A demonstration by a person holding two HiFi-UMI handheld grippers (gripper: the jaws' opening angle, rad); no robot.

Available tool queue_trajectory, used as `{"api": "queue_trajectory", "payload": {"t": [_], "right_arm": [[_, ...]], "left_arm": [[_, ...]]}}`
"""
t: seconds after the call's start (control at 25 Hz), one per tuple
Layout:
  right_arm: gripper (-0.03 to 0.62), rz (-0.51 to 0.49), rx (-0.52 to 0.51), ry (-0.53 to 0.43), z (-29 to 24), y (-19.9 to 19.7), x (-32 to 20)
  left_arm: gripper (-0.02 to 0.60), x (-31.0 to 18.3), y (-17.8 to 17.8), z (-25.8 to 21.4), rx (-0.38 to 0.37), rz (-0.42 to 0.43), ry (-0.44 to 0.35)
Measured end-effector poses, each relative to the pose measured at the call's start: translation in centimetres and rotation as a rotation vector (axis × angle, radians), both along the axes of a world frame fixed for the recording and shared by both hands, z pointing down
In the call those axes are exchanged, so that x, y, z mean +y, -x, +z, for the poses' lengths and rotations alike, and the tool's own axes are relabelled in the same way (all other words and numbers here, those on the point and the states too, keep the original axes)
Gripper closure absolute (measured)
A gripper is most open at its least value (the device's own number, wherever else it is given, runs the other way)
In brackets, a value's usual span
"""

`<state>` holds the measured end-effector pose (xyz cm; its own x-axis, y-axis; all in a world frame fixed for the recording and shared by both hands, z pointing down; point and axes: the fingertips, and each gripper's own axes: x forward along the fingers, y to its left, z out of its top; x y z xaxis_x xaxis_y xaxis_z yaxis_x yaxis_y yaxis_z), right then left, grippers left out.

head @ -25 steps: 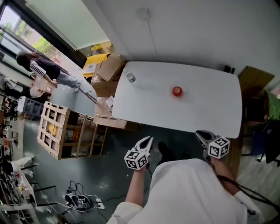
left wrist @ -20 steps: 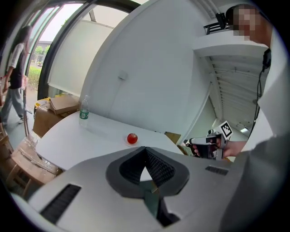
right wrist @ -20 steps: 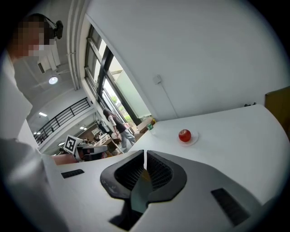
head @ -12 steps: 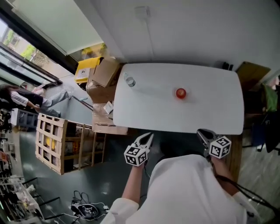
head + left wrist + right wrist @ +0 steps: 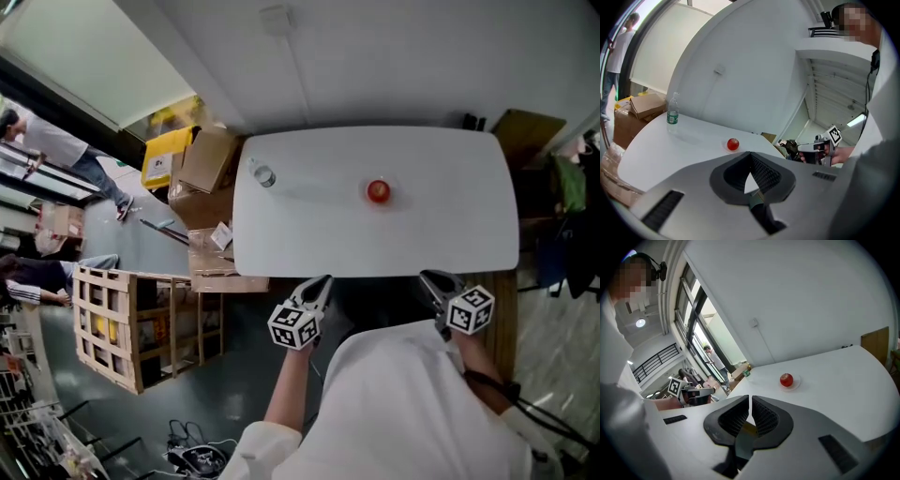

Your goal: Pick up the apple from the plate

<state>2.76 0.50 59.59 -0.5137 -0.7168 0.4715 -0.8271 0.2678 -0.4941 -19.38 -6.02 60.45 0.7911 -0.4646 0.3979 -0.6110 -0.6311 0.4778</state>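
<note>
Hovering at the desk (image 5: 450, 225) edge, your L gripper (image 5: 324, 279) & R gripper (image 5: 425, 276) both have jaws pressed together, empty. Apple (image 5: 378, 191) sits on its plate (image 5: 797, 382), well apart from both.

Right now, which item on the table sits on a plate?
The red apple; the water bottle stands directly on the table, at its far-left corner.

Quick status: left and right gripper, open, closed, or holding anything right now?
Left gripper: closed, nothing between the jaws.
Right gripper: closed, nothing between the jaws.
</note>
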Motion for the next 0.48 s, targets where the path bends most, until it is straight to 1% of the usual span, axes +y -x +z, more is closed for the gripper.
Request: {"api": "queue_trajectory", "payload": {"t": [0.12,0.24,0.4,0.48], "right_arm": [[0.551,-0.003,-0.007,0.005,0.0,-0.6,-0.7],[0.551,-0.011,-0.017,0.007,0.1,-1.5,-1.9],[0.551,-0.031,-0.018,0.007,0.1,-3.2,-3.8],[0.551,-0.043,-0.020,0.009,0.1,-4.1,-4.8]], "left_arm": [[0.580,-0.5,-1.3,0.0,0.021,-0.002,0.011],[0.580,-1.5,-2.4,0.1,0.025,-0.016,0.014],[0.580,-2.9,-4.3,0.1,0.018,-0.026,0.010],[0.580,-3.8,-5.5,0.3,-0.003,-0.021,0.005]]}}
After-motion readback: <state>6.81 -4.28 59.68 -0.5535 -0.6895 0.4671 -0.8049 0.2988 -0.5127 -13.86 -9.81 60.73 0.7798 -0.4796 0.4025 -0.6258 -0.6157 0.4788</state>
